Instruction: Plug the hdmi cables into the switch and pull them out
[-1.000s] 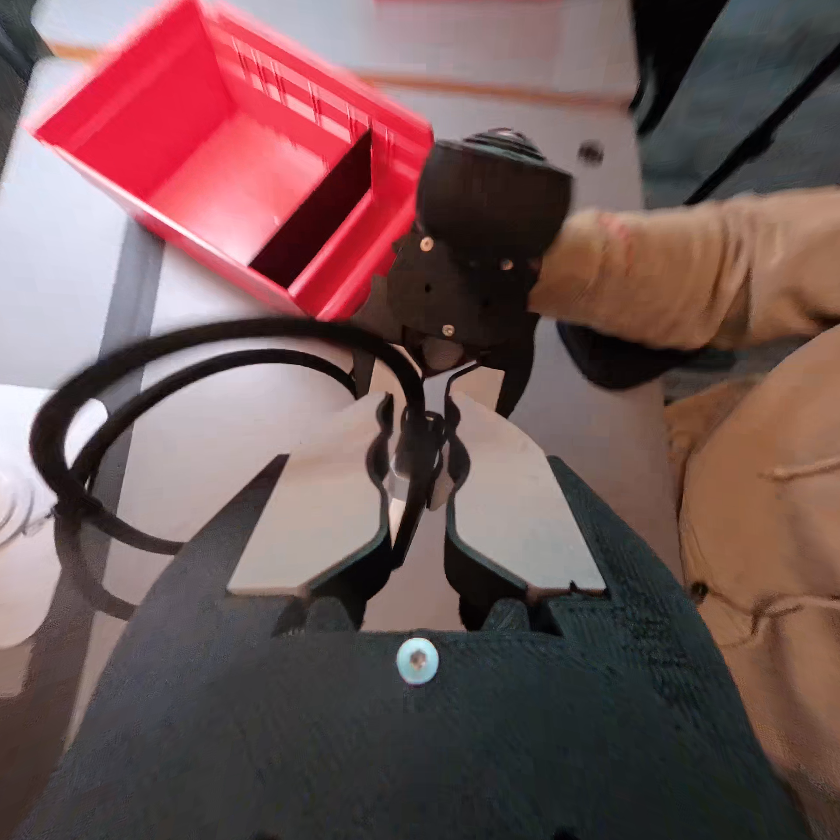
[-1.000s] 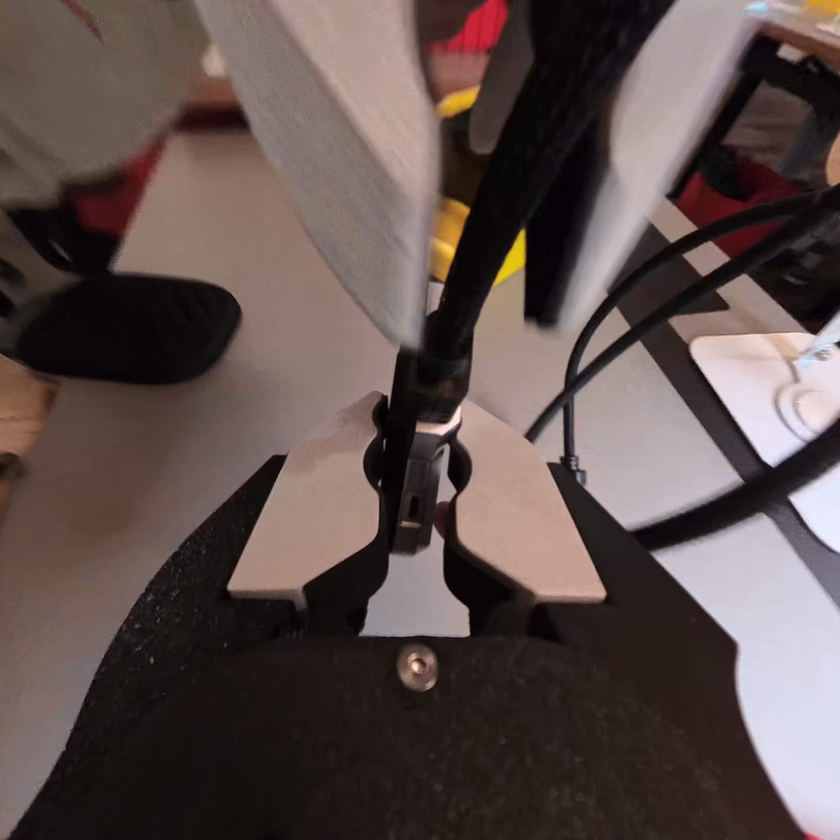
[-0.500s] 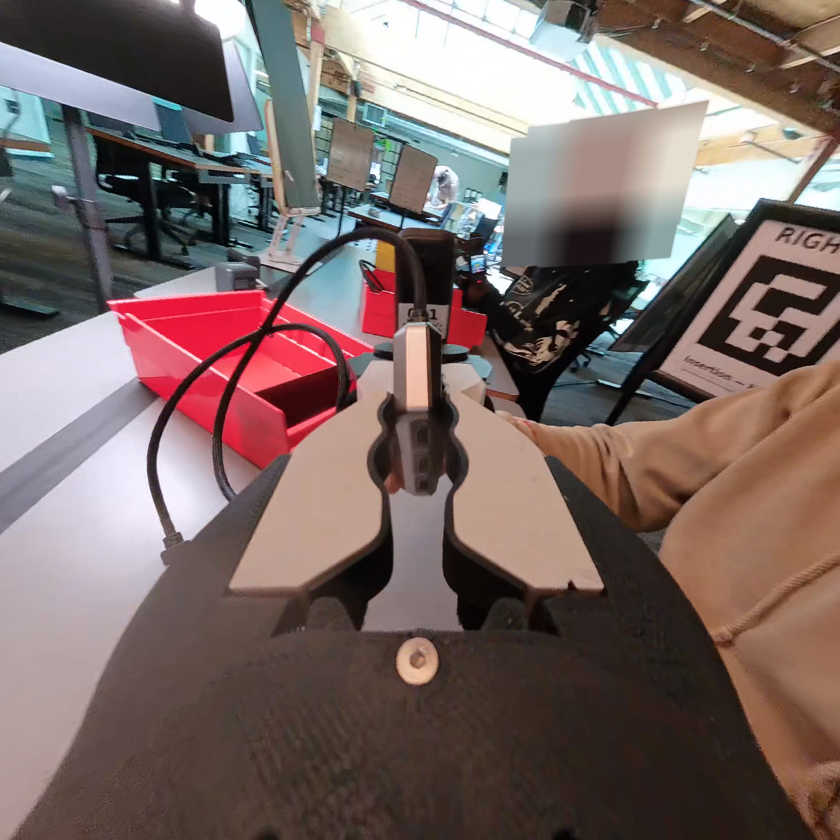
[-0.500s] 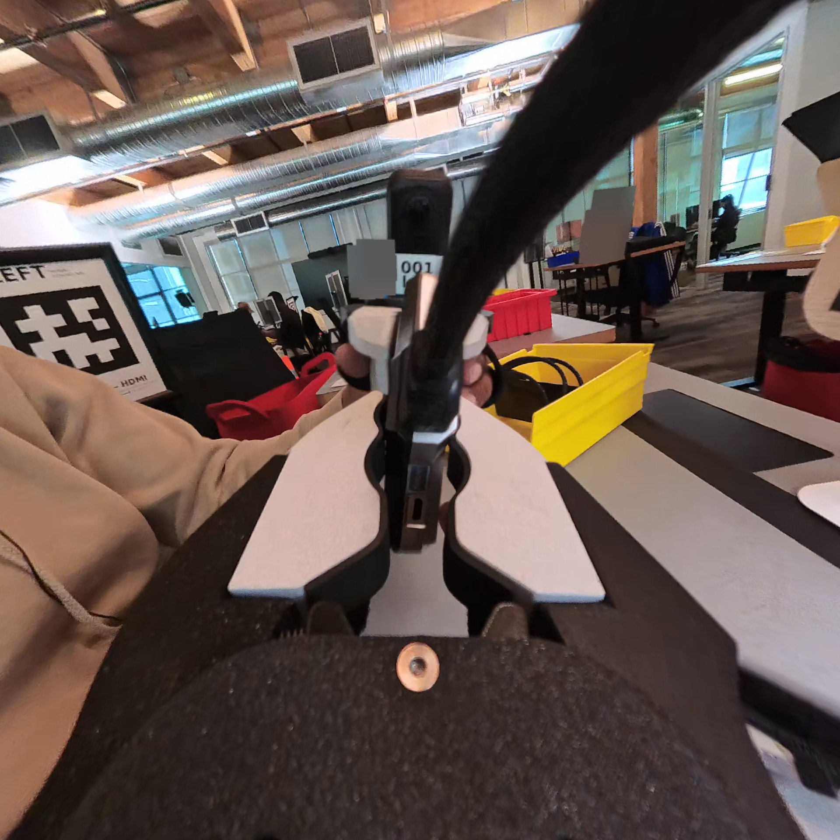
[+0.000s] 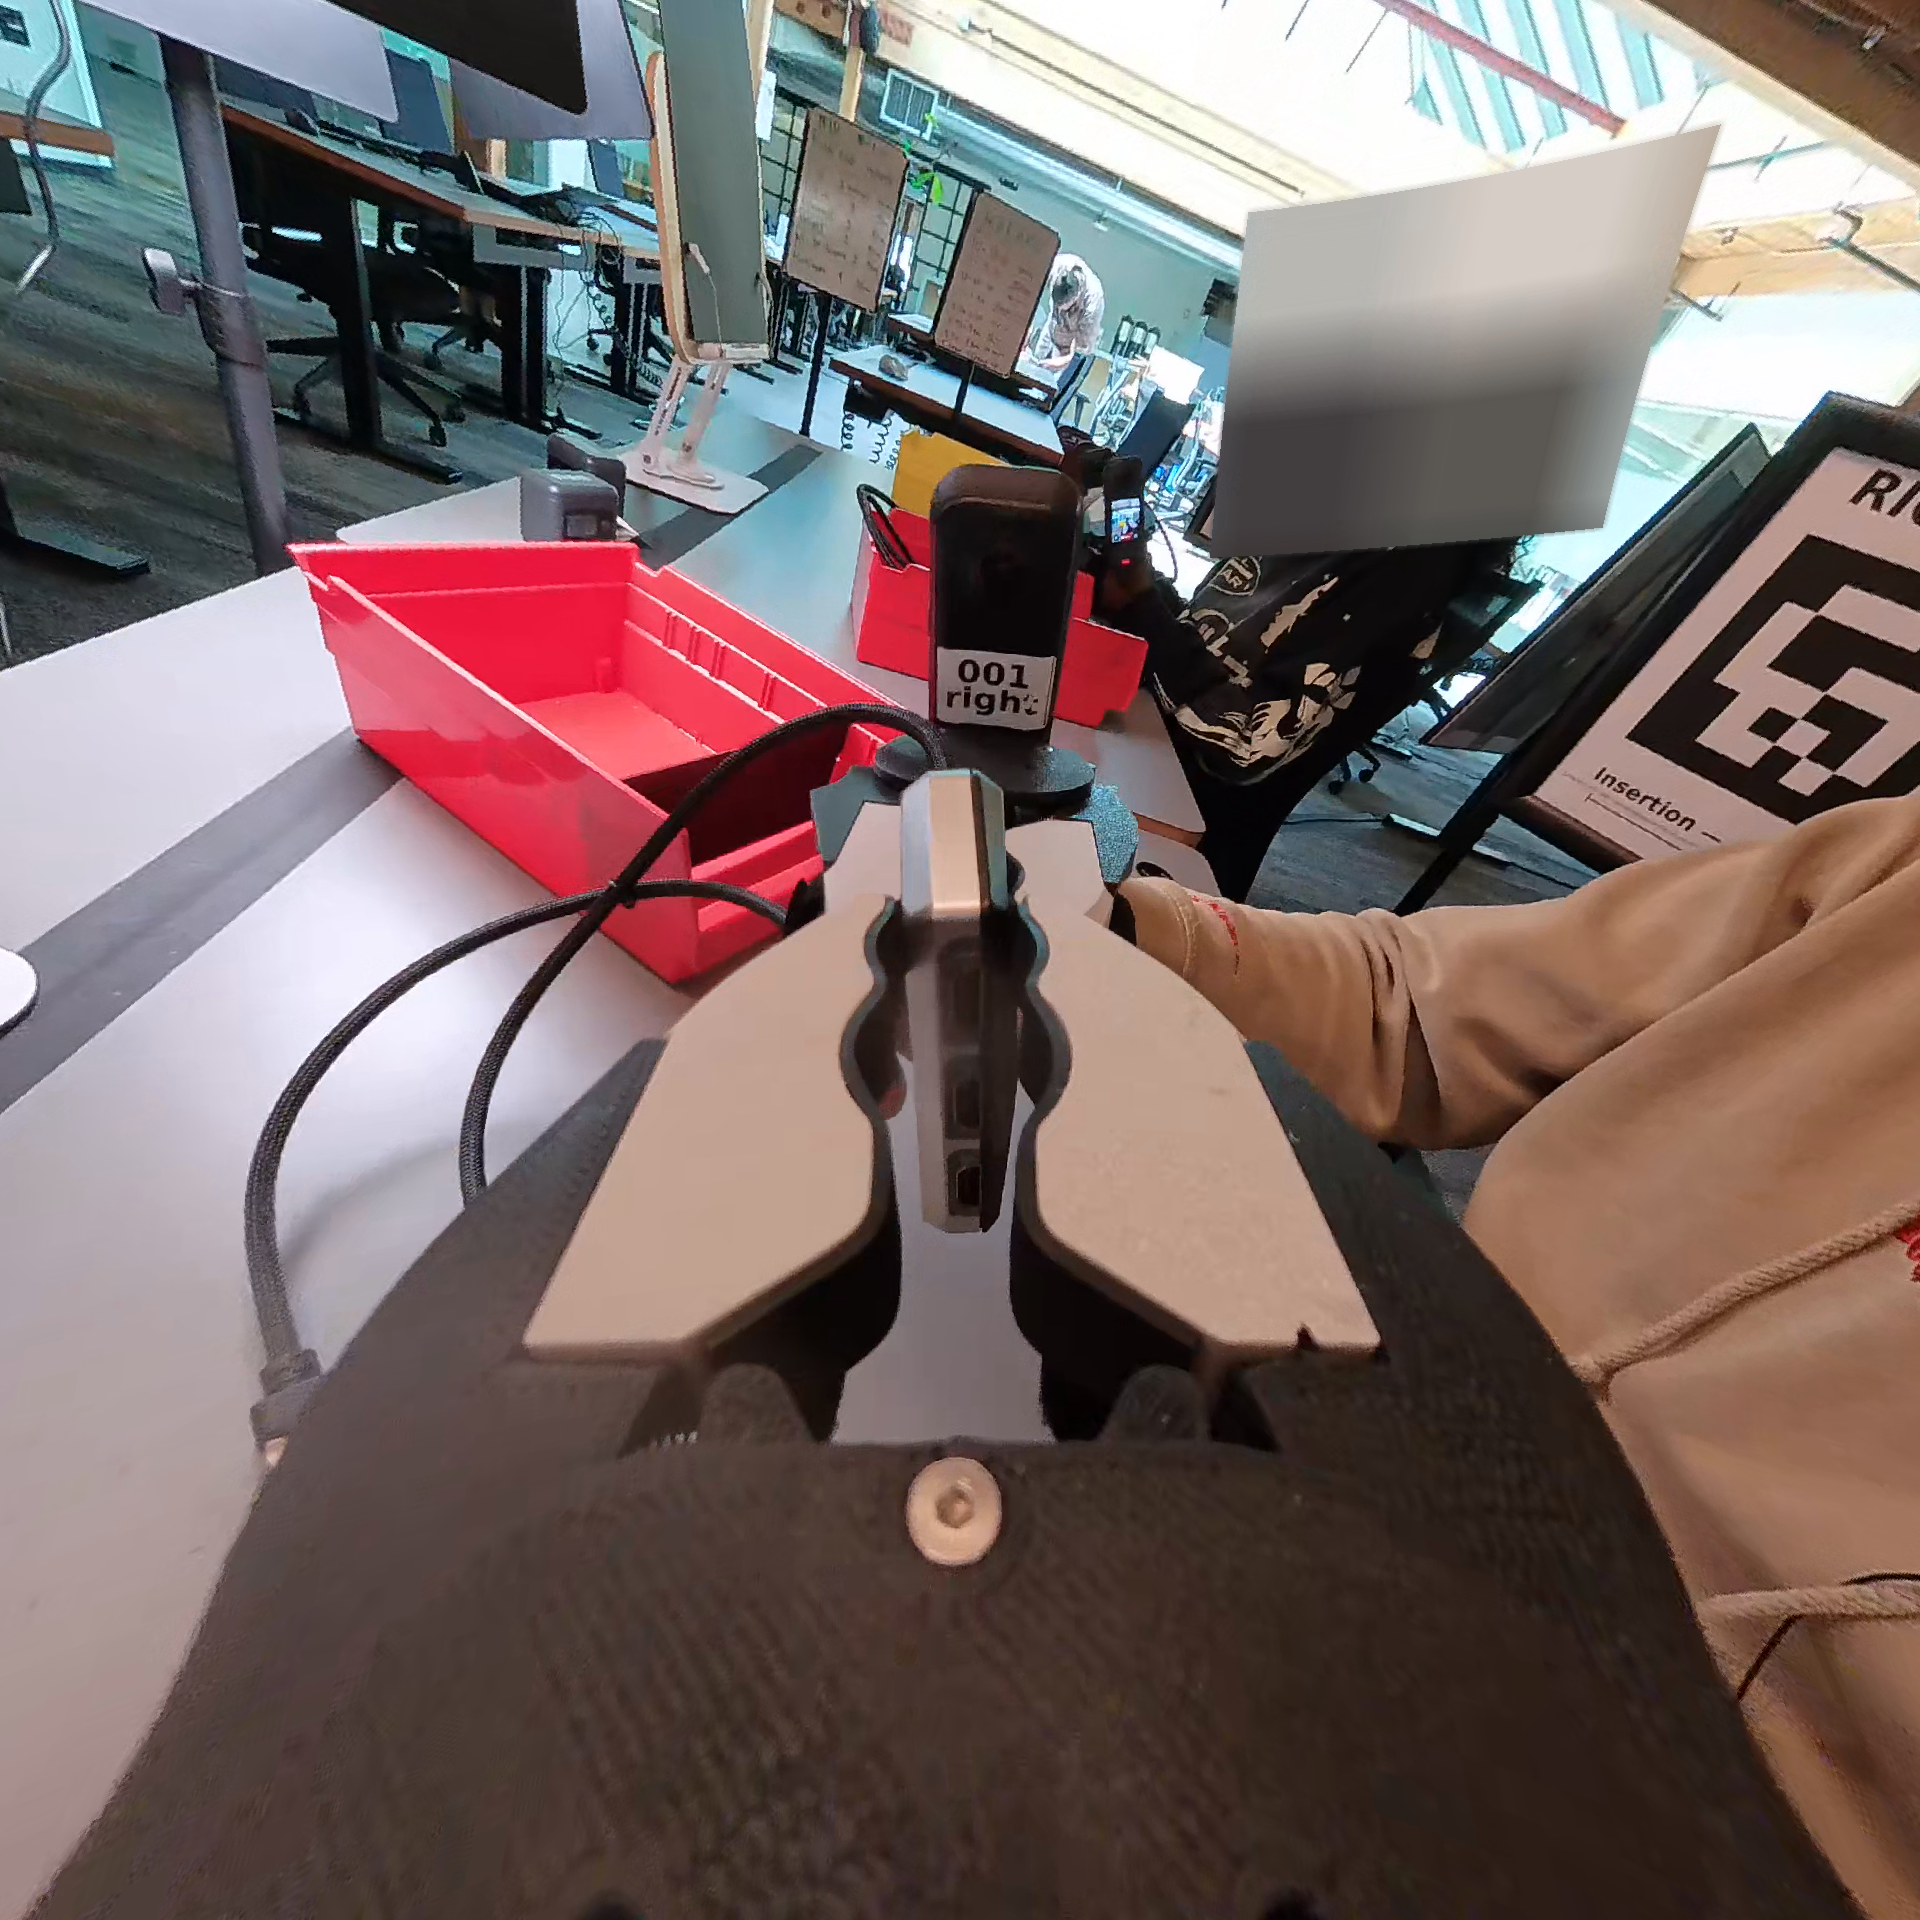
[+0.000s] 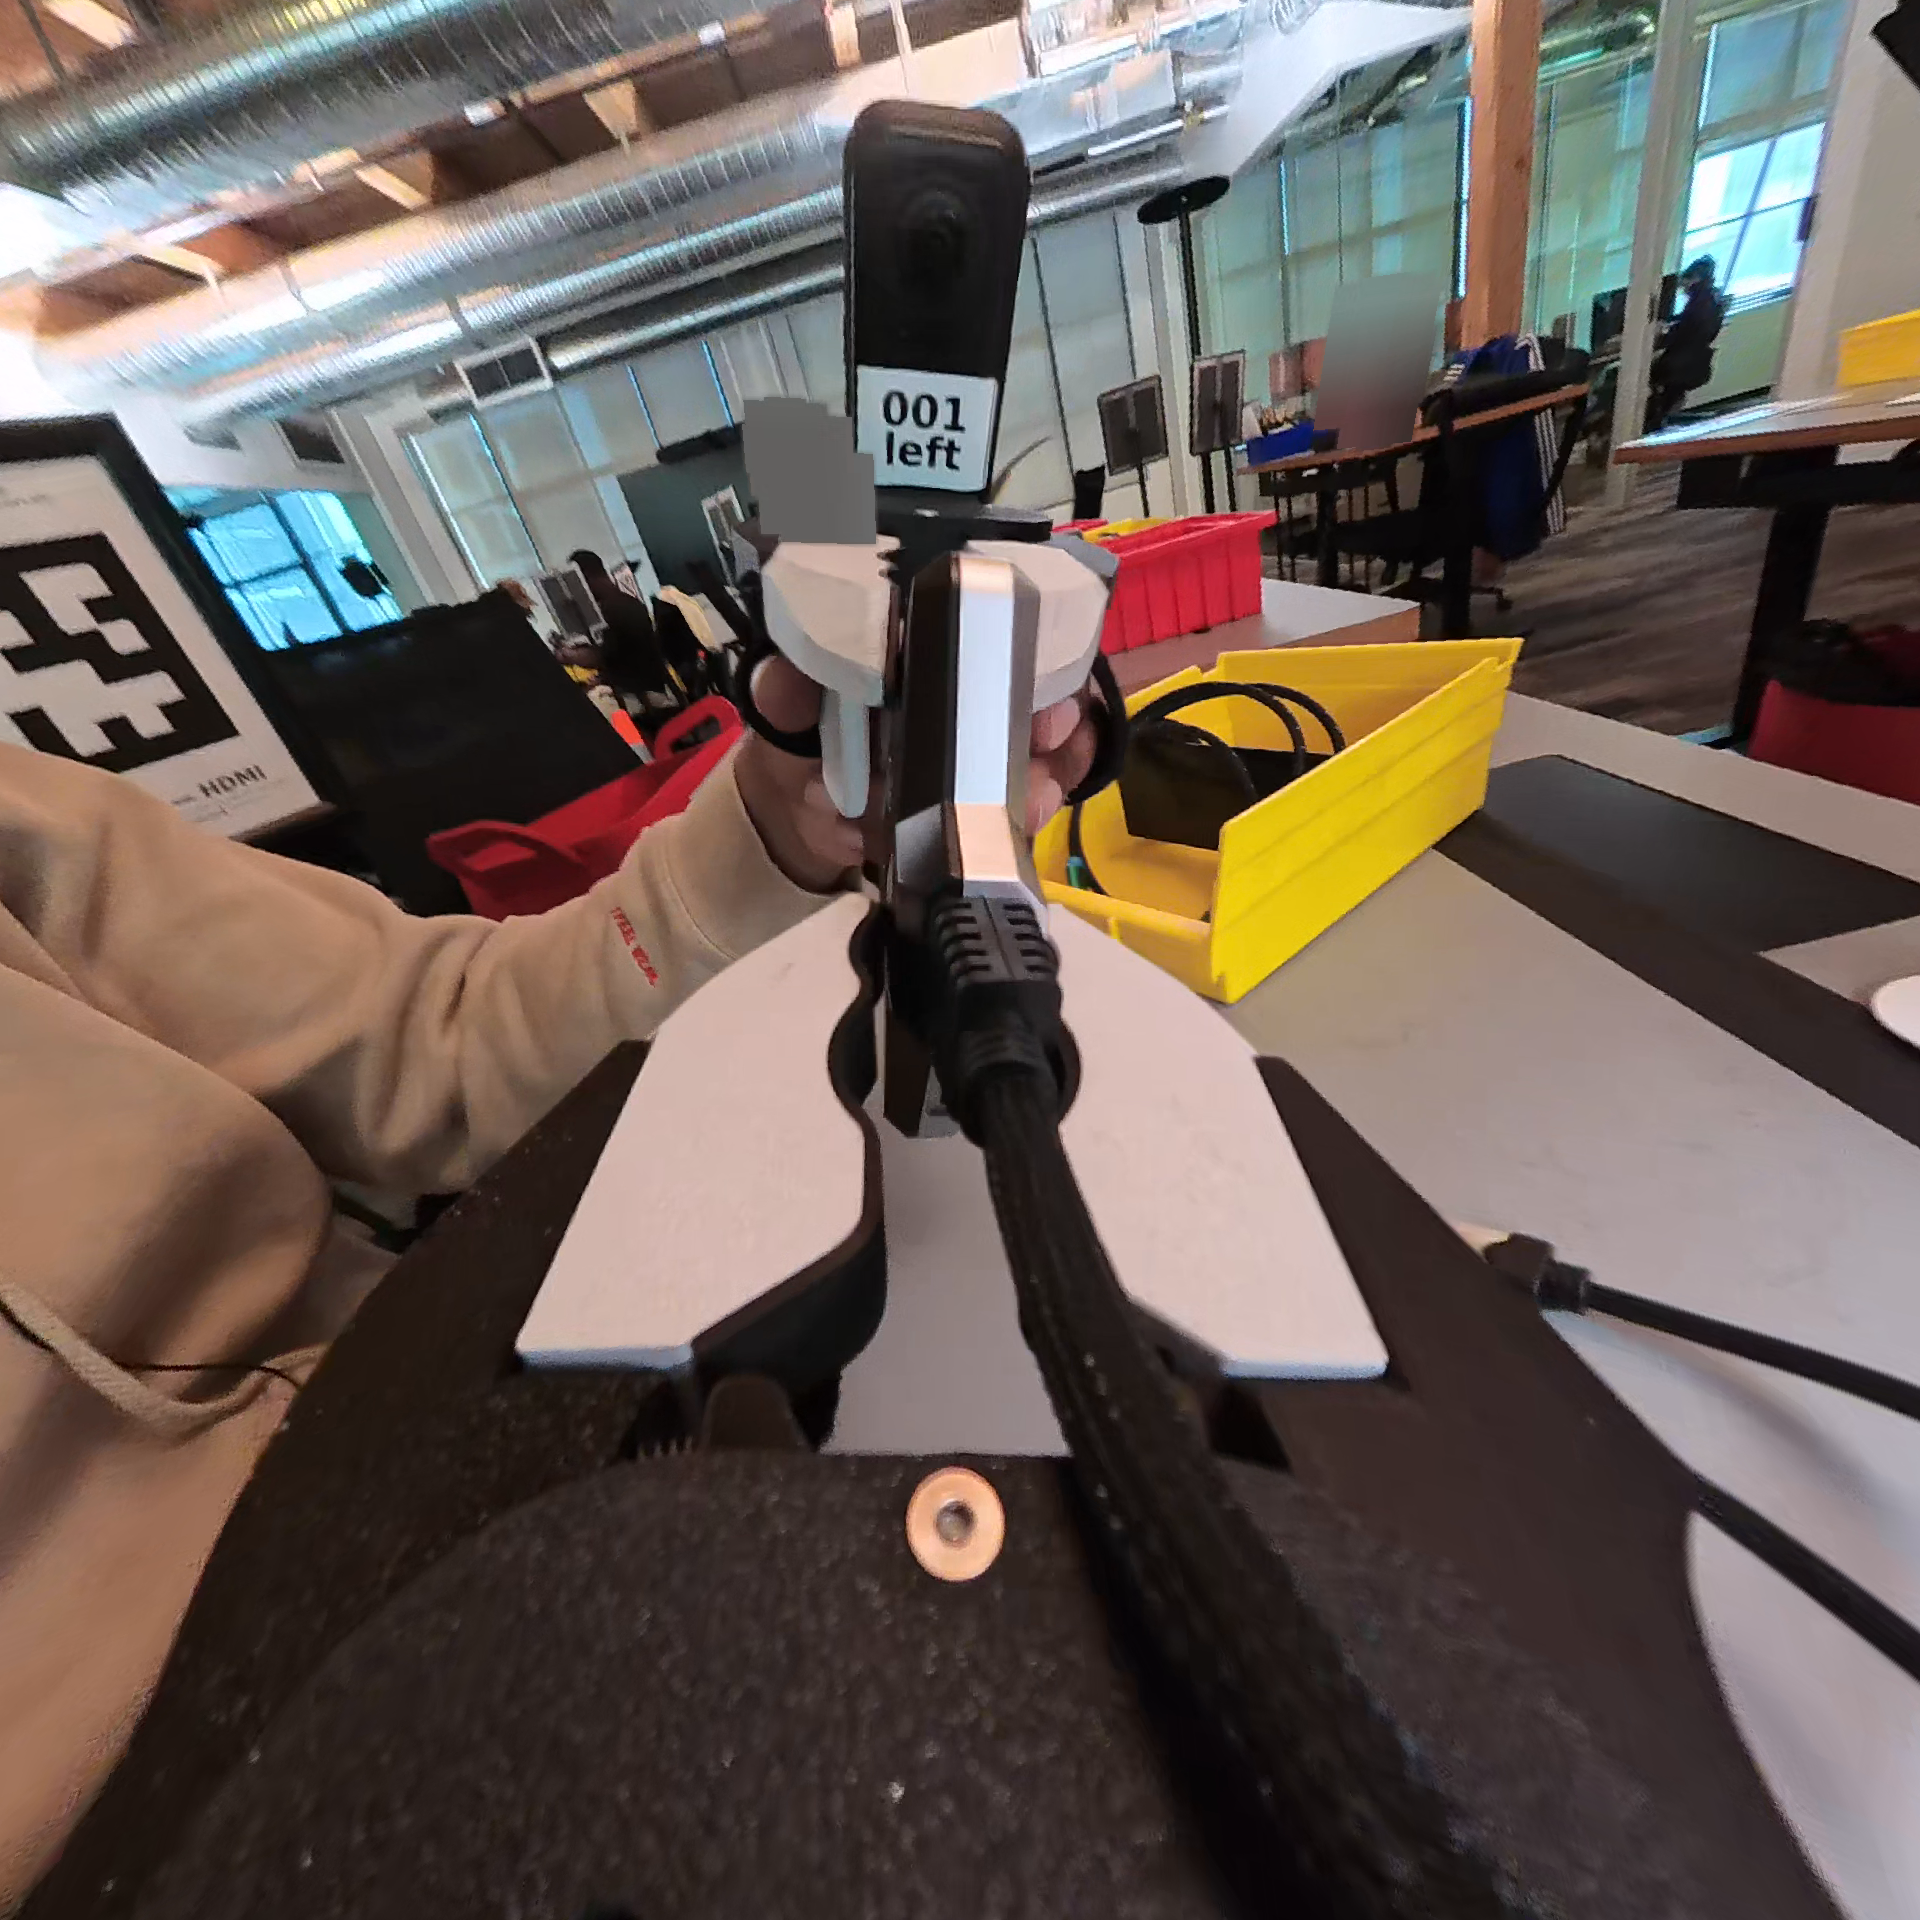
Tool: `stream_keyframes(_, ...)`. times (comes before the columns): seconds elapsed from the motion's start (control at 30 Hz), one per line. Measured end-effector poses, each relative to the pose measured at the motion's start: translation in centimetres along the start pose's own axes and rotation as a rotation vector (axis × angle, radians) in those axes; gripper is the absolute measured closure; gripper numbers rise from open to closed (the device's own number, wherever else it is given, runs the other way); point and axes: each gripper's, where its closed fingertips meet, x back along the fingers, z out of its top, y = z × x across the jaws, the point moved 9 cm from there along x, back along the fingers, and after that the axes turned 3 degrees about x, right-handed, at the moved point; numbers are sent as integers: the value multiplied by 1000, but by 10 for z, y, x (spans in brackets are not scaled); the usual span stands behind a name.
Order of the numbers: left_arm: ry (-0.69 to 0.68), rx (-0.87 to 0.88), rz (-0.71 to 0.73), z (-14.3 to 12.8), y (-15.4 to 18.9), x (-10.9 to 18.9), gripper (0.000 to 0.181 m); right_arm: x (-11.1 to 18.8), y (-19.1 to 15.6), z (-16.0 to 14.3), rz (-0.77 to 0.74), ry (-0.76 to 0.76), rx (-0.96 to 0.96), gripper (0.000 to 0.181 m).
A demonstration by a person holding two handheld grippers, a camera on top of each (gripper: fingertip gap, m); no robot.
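My left gripper [image 5: 956, 935] is shut on a grey HDMI switch [image 5: 945, 1039], held edge-on above the table with its row of ports facing the camera. My right gripper [image 6: 961, 935] faces it and is shut on a black HDMI plug [image 6: 992, 966], which sits at the switch's [image 6: 982, 727] near end. The plug's braided cable [image 6: 1091, 1351] runs back over my right gripper. In the left wrist view the cable [image 5: 416, 997] loops left to a loose plug [image 5: 275, 1392] on the table. The left gripper's white body [image 6: 821, 623] shows behind the switch.
An open red bin [image 5: 499, 707] stands on the grey table [image 5: 156, 1143] to the left. A yellow bin [image 6: 1351, 790] holding cables stands to the right. A loose cable end [image 6: 1538, 1273] lies on the table. The person's beige sleeves [image 5: 1455, 987] flank both grippers. Both grippers' tips are close together, under 4 cm apart.
Both grippers have tilted up from looking down at the table to level and now face each other closely. The cable that ran upward now lies back over my right gripper.
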Motion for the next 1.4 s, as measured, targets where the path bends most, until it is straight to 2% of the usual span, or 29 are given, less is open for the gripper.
stream_keyframes(0.17,26,-19,-3,0,0,0,161,0,0,0,22,18,-19,159)
stream_keyframes(0.3,65,-59,72,5,0,12,146,4,0,4,26,45,-27,159)
stream_keyframes(0.47,64,-116,373,10,-16,55,150,18,8,10,-17,102,-54,159)
stream_keyframes(0.57,30,-121,601,8,-28,90,150,26,12,13,-55,105,-44,159)
stream_keyframes(0.67,13,-79,767,6,-38,129,153,35,13,17,-102,72,7,159)
stream_keyframes(0.8,-213,-53,1016,3,-62,191,153,43,18,23,-128,69,21,159)
stream_keyframes(0.97,-626,-72,1166,-24,-93,241,148,39,23,18,-135,28,-10,158)
stream_keyframes(1.13,-918,-156,1269,-48,-117,260,145,34,22,12,-132,-19,-19,158)
stream_keyframes(1.27,-1156,-268,1321,-59,-127,262,162,37,24,11,-143,-15,-36,159)
stream_keyframes(1.33,-1203,-304,1322,-60,-126,260,173,39,26,11,-151,-10,-42,159)
stream_keyframes(1.4,-1212,-345,1336,-55,-121,257,174,42,26,12,-157,-5,-45,158)
